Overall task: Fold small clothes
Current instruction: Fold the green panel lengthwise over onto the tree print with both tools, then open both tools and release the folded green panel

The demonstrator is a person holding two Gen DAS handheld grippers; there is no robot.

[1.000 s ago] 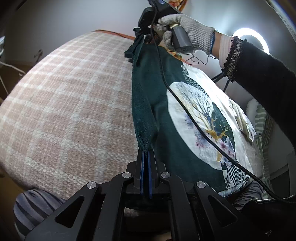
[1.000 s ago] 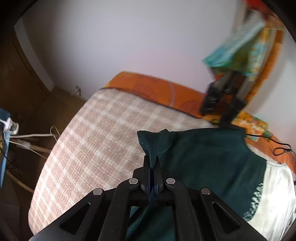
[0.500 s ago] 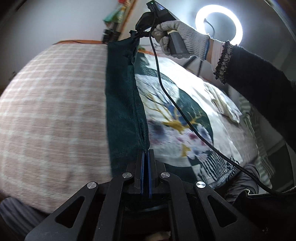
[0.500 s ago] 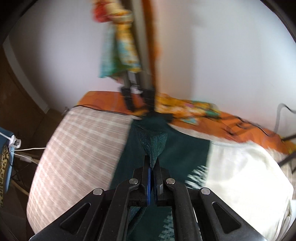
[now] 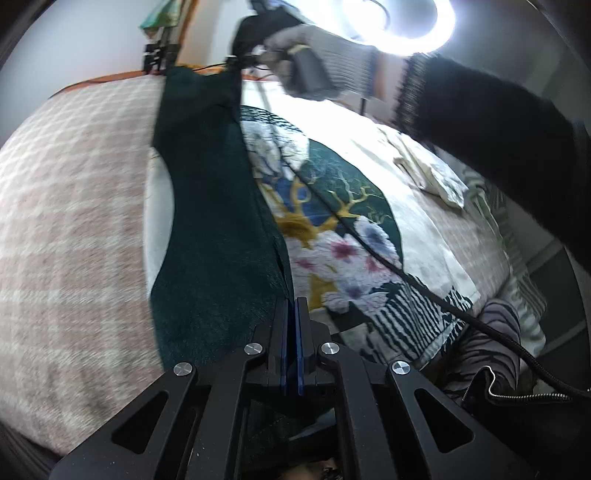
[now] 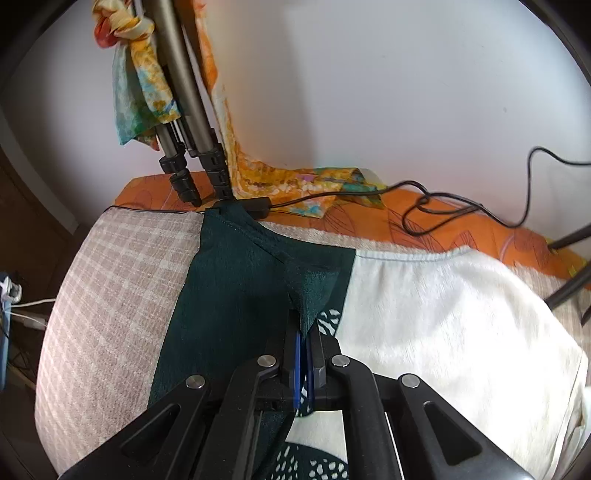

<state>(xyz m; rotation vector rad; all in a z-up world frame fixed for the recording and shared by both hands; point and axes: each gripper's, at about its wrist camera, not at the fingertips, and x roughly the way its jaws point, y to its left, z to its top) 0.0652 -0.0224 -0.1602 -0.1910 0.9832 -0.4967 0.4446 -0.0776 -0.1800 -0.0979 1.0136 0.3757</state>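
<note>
A garment lies on the bed, dark green [image 5: 214,206] on the outside with a white printed front of antlers and flowers [image 5: 332,236]. Its green side edge is folded over onto the print. My left gripper [image 5: 291,314] is shut on the near end of that green edge. My right gripper [image 6: 304,332] is shut on the far corner of the same edge [image 6: 314,291]; it also shows in the left wrist view [image 5: 243,55], held by a gloved hand. The white fleecy part [image 6: 443,325] lies to the right.
The bed has a pink-and-white checked cover [image 5: 74,221] and an orange sheet [image 6: 443,221] at the wall. Tripod legs [image 6: 192,147] with a colourful scarf stand at the head. Black cables [image 6: 461,206] trail there. A ring light [image 5: 399,18] shines. More clothes [image 5: 432,173] lie at right.
Both grippers have carried the green edge rightward across the garment, so a wider green band now covers the print. The right gripper has come lower, toward the bed.
</note>
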